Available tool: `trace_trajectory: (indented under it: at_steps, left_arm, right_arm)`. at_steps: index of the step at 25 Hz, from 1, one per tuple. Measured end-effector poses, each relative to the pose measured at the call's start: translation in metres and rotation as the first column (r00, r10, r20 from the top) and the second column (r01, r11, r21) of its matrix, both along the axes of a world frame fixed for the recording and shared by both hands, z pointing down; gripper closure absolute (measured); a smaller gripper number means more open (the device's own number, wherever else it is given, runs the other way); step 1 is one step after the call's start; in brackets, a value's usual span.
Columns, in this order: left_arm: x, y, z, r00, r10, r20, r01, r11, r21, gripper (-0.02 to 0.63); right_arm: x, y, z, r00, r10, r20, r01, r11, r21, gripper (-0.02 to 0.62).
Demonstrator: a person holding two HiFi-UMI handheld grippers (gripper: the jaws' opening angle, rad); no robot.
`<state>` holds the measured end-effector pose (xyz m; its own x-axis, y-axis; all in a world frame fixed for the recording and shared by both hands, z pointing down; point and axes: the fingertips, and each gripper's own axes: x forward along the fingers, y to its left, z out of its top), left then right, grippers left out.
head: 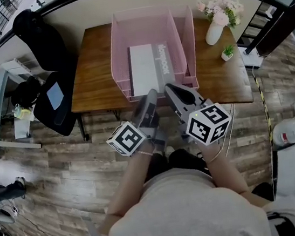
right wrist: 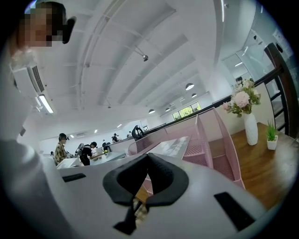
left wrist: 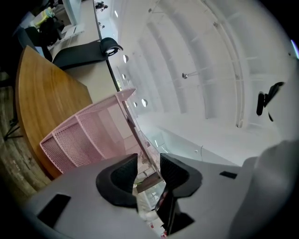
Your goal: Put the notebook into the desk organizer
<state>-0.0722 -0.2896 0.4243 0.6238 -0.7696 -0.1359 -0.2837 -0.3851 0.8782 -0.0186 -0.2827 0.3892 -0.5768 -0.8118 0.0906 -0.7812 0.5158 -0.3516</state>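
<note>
- Lying flat inside the wide compartment of the desk organizer (head: pixel 120 42), the grey notebook (head: pixel 144 69) sits just ahead of both pairs of jaws, with a dark printed strip along its right side.
- From the right gripper view the notebook (right wrist: pixel 175 147) shows as a pale slab resting on the pink trays, beyond and slightly right of the jaw tips.
- The desk organizer is pink mesh with tall side walls; a divider splits off a narrow compartment to the right of the wide one.
- The left gripper (head: pixel 150 95) points at the organizer's near edge. In its own view, the left gripper (left wrist: pixel 148 161) has its jaws standing apart with a clear gap. A thin pink wall edge of the organizer (left wrist: pixel 79 140) lines up with that gap, and the pads do not press on it.
- The right gripper (head: pixel 169 88) lies just beside the left one, also at the near edge. In its own view, the right gripper (right wrist: pixel 147 156) has its jaws closed tip to tip with nothing between them, and the organizer (right wrist: pixel 219 135) is ahead.
- The wooden bench (head: pixel 93 79) carries the organizer.
- Ahead and to the right of the jaws, a white vase of flowers (head: pixel 214 31) and a small potted plant (head: pixel 227 52) stand near the bench's far right corner.
- A black chair (head: pixel 52 101) stands off to the left of the jaws, beside the bench.
</note>
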Motion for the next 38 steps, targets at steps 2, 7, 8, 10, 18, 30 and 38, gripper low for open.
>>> trace_trajectory:
  at_steps: [2,7,8,10,18,30,38]
  left_arm:
    - [-0.001,0.006,0.006,1.000,-0.001,0.003,0.001,1.000,-0.017,0.463]
    - [-0.004,0.012,0.004,1.000,-0.008,-0.011,0.008,1.000,-0.015,0.496]
    - [-0.004,0.013,0.004,1.000,-0.007,-0.011,0.006,1.000,-0.008,0.499]
    - [-0.004,0.015,0.006,1.000,-0.007,0.001,0.007,1.000,-0.012,0.519]
    - [-0.003,0.014,0.006,1.000,-0.019,0.002,0.019,1.000,-0.016,0.561]
    - [0.002,-0.002,0.005,0.999,-0.042,-0.015,0.042,0.999,-0.029,0.541]
    - [0.005,-0.017,0.005,0.999,-0.047,-0.022,0.046,0.998,-0.035,0.537]
  right_arm:
    - [-0.001,0.003,0.000,1.000,-0.001,0.007,0.001,1.000,0.000,0.584]
    - [-0.004,0.011,0.002,1.000,0.000,0.010,0.000,1.000,-0.004,0.584]
    - [-0.004,0.013,0.003,1.000,0.000,0.011,0.000,1.000,-0.006,0.584]
    - [-0.004,0.017,0.004,1.000,0.001,0.010,-0.001,1.000,-0.007,0.584]
    - [-0.003,0.022,0.004,1.000,0.003,0.015,-0.003,1.000,-0.007,0.584]
    - [0.002,0.012,0.003,1.000,0.006,0.028,-0.005,1.000,-0.004,0.584]
    - [0.003,0.001,0.004,1.000,-0.001,0.025,0.001,1.000,0.001,0.584]
